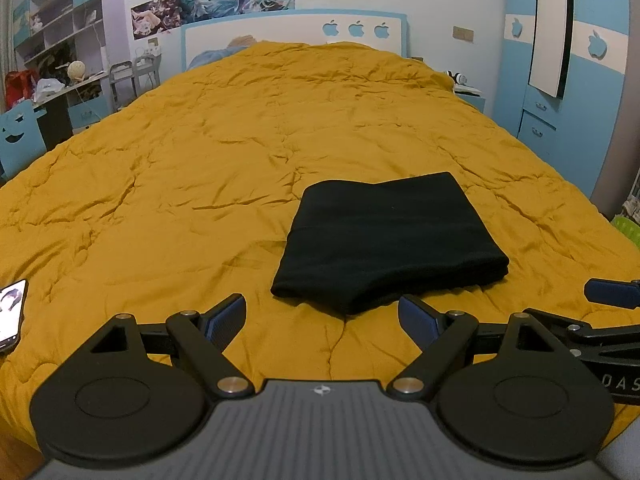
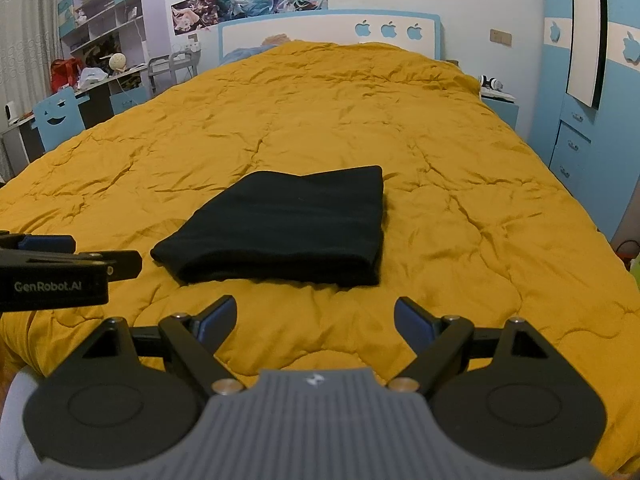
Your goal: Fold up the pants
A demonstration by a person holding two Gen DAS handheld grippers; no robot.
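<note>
Left gripper: closest to the camera, low over the front of the bed; its jaws are spread wide and hold nothing; the blue pads sit just in front of the pants and do not touch them

Right gripper: also low and near; its jaws are wide apart and hold nothing; yellow quilt shows between its fingers

Pants: black, lying flat on the yellow quilt, near the front of the bed and a bit toward the middle; they make a small, thick, boxy pile with a rounded folded edge at the front

Done so far: I think the folding is finished or almost finished; the pile looks neat and no leg sticks out

Hard to see: the cloth is so dark that I cannot count the layers or tell if the back edge lines up

Left to do: maybe nothing; maybe one small pat to flatten the far corners, which lift a little

Phone: on the quilt at the far left edge, well apart from the pants
</note>
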